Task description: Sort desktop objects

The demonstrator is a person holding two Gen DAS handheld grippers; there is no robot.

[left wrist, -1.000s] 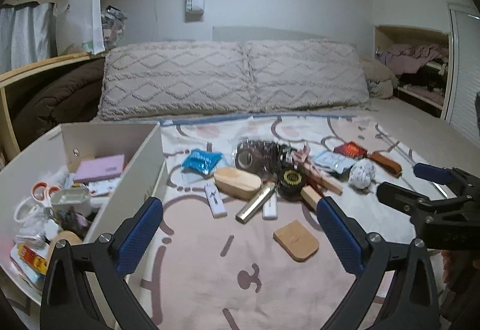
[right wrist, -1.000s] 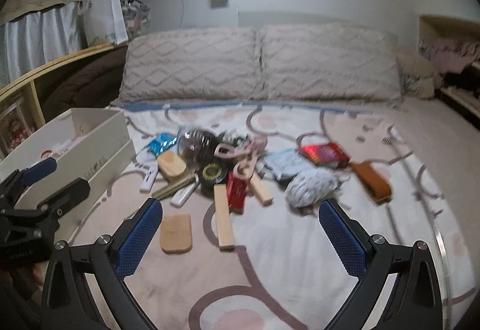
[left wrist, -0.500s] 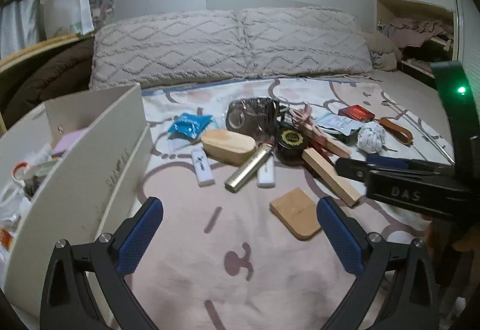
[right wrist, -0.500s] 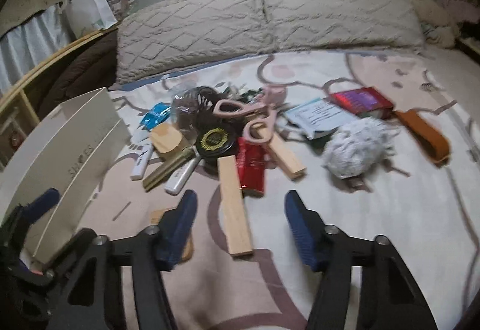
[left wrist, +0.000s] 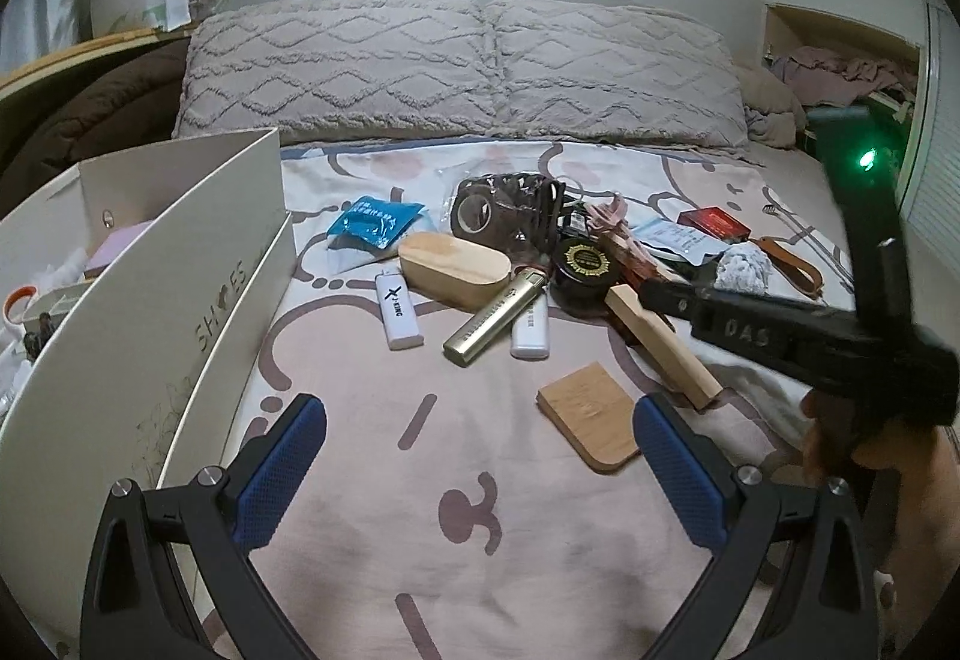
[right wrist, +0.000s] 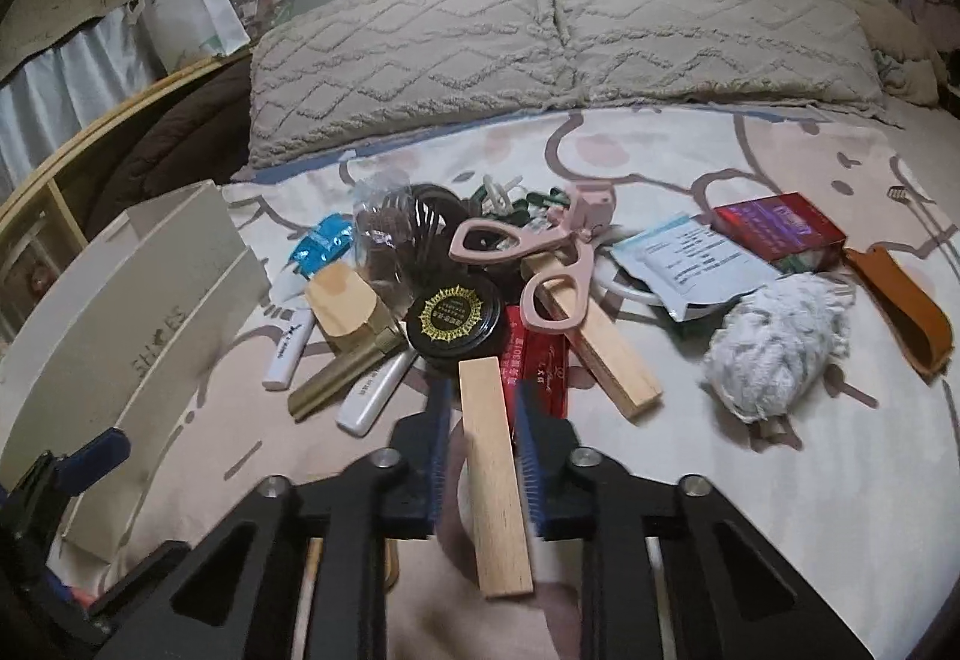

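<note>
A heap of small objects lies on the patterned bedsheet. My right gripper (right wrist: 483,402) is shut on a long pale wooden block (right wrist: 492,468) at the near edge of the heap, its blue pads pressing both long sides. In the left wrist view the right gripper (left wrist: 651,294) reaches in from the right onto that wooden block (left wrist: 666,354). My left gripper (left wrist: 480,456) hangs open over bare sheet with nothing between its fingers. A flat wooden card (left wrist: 591,420) lies just inside its right finger.
A white shoe box (left wrist: 150,300) holding several items stands at the left. The heap holds a black round tin (right wrist: 451,315), a pink eyelash curler (right wrist: 540,264), a red packet (right wrist: 540,360), a second wooden block (right wrist: 606,354), lighters (left wrist: 399,309) and a white yarn ball (right wrist: 780,348). Pillows (left wrist: 456,66) line the back.
My right gripper went from wide open to shut on the wooden block while moving forward and down to the heap. The left gripper sank a little toward the sheet.
</note>
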